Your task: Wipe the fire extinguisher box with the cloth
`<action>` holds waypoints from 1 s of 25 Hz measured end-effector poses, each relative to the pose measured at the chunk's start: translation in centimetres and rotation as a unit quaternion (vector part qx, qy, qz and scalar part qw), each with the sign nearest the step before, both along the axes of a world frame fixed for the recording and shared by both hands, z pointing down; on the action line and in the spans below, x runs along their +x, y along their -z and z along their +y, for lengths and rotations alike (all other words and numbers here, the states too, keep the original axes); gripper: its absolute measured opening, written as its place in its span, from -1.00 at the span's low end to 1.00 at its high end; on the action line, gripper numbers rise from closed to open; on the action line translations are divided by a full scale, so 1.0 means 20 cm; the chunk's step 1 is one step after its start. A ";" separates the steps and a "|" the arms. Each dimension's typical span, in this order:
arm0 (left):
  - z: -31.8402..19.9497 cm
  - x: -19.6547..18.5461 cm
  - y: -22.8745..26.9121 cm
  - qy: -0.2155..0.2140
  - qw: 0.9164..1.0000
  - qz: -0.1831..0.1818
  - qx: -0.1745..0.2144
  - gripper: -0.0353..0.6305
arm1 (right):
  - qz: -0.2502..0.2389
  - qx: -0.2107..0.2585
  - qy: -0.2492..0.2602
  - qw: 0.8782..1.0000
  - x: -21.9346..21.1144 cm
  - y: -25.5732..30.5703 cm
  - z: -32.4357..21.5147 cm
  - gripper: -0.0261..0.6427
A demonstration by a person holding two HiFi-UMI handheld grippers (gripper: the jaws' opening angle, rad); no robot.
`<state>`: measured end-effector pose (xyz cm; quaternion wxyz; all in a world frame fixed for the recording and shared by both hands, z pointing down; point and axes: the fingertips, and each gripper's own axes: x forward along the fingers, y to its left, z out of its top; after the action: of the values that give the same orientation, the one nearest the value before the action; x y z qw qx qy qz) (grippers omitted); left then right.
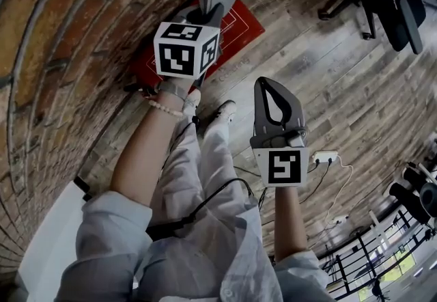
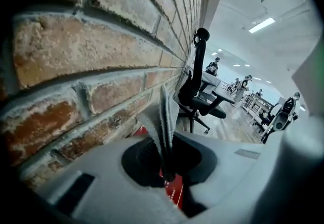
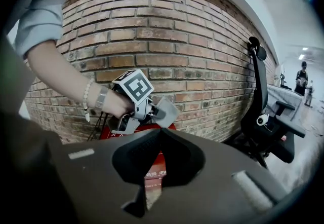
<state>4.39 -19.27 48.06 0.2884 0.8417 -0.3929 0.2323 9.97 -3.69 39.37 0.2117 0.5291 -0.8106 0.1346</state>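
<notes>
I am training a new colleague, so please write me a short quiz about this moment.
1. True or false: the right claw holds the cloth.
2. Which is nearer the red box? A) left claw B) right claw
3. Fill in: the red box stands beside a ___ wall.
Key: 1 false, the left claw grips it; the right claw is shut, empty. 2 A. 3 brick.

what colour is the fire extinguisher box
The box is red with white markings, clearest in the head view.
</notes>
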 end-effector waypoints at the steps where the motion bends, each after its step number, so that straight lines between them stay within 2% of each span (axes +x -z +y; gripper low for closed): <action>1: -0.01 0.01 -0.02 0.002 1.000 -0.002 -0.003 -0.87 | -0.002 -0.001 0.000 1.000 0.00 0.00 0.00 -0.90; 7: -0.06 0.05 -0.12 0.013 1.000 -0.001 -0.022 -0.87 | 0.002 -0.009 0.003 1.000 0.03 -0.04 -0.01 -0.90; 13: -0.10 0.06 -0.22 0.041 0.997 0.015 -0.064 -0.87 | -0.003 -0.009 0.000 1.000 0.03 -0.04 -0.02 -0.90; 19: -0.13 0.05 -0.30 0.064 0.994 0.010 -0.093 -0.87 | -0.010 -0.015 -0.004 1.000 0.03 -0.05 -0.02 -0.90; 25: -0.12 0.05 -0.39 0.060 0.991 -0.006 -0.121 -0.87 | -0.008 -0.017 -0.001 1.000 0.03 -0.06 -0.01 -0.90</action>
<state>5.37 -21.74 55.76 0.3991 0.7745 -0.4130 0.2651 10.66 -3.95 40.59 0.2142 0.5250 -0.8095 0.1526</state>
